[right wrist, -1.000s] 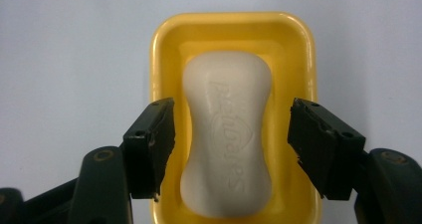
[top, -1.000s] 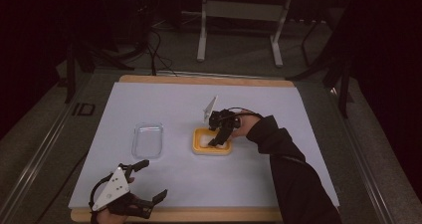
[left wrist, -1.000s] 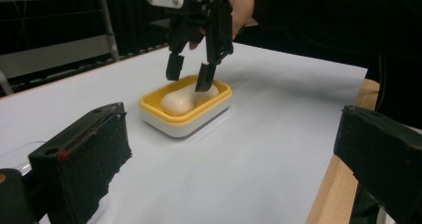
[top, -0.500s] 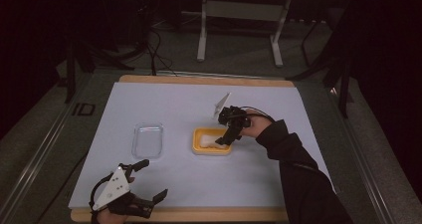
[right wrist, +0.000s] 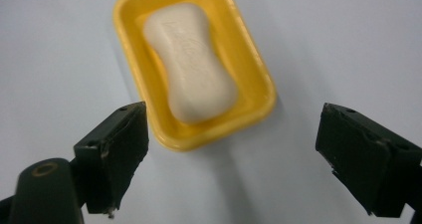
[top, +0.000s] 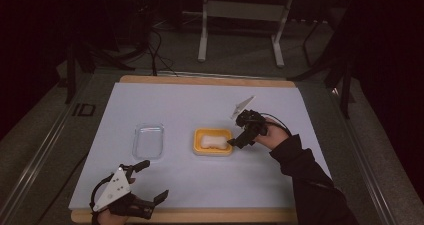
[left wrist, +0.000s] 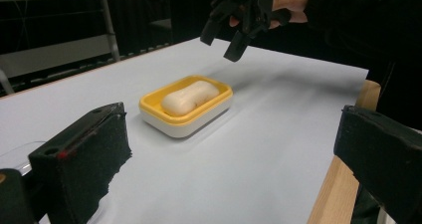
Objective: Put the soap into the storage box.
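High view first: a white bar of soap [top: 213, 141] lies in a yellow soap dish [top: 199, 146] at the middle of the pale table [top: 200, 105]. At the dish's 3 o'clock the right gripper [top: 238, 140] hangs just beside the rim, tips pointing toward the dish, jaws spread and holding nothing. A clear plastic lid [top: 149, 141] lies flat at the dish's 9 o'clock, apart from it. Down at 7 o'clock, near the table's front edge, the left gripper [top: 150, 181] rests low, jaws wide apart and empty, well away from the dish.

Over to the left gripper view: its two black jaws stand far apart at the bottom corners with nothing between them. The soap [left wrist: 190, 97] in its dish [left wrist: 169, 120] sits up at 11 o'clock, beyond the jaws and closer to the left one. Above it, at 12 o'clock, the right gripper [left wrist: 221, 42] hovers off the table, jaws parted.

Right gripper view now: looking down, jaws open wide at 8 and 4 o'clock, empty. The soap [right wrist: 191, 59] and dish [right wrist: 254, 79] lie at 11 o'clock, ahead of the jaw tips, the dish's near corner reaching into the gap beside the left jaw without touching it.
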Demonstrator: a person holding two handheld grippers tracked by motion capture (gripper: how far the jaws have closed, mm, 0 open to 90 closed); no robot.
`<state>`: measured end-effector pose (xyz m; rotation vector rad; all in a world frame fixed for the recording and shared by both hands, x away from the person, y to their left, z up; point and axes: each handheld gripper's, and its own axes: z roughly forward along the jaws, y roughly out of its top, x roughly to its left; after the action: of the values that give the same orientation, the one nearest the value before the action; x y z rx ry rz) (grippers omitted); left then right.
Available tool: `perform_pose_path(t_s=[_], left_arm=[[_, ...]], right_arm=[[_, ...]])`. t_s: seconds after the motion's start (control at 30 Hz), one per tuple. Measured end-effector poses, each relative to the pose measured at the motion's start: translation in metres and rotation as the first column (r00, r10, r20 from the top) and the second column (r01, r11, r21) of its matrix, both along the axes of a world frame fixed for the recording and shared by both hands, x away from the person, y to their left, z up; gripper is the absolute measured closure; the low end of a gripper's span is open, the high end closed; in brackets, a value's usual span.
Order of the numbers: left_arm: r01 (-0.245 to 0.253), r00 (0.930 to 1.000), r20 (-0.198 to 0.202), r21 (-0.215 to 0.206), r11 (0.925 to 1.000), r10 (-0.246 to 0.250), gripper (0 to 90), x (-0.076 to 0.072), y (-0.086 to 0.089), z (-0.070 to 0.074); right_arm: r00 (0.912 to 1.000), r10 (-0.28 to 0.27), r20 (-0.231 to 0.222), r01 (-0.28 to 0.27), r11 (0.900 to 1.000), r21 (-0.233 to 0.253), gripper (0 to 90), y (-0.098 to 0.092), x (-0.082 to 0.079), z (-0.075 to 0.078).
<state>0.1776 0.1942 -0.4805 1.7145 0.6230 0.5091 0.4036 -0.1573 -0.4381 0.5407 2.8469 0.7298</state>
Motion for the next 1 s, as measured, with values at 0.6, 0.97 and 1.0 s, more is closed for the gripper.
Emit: perform_pose_path(t_s=[0.6,0.97,1.0], left_arm=[[-0.004,1.0000,0.003,-0.004,1.0000,0.004,1.2,-0.001,0.000,0.001],[-0.002,1.0000,0.001,0.000,1.0000,0.002,1.2,0.000,0.000,0.000],[-0.002,1.0000,0.001,0.000,1.0000,0.002,1.2,0.000,0.000,0.000]], right_arm=[[0.9593,-0.281,0.032,0.276,0.956,0.095,14.1,-0.048,-0.021,-0.012],[0.9338,-0.345,0.094,0.328,0.931,0.162,14.0,-0.065,-0.047,-0.016],[0.9337,-0.346,0.091,0.328,0.929,0.169,13.9,-0.066,-0.050,-0.017]])
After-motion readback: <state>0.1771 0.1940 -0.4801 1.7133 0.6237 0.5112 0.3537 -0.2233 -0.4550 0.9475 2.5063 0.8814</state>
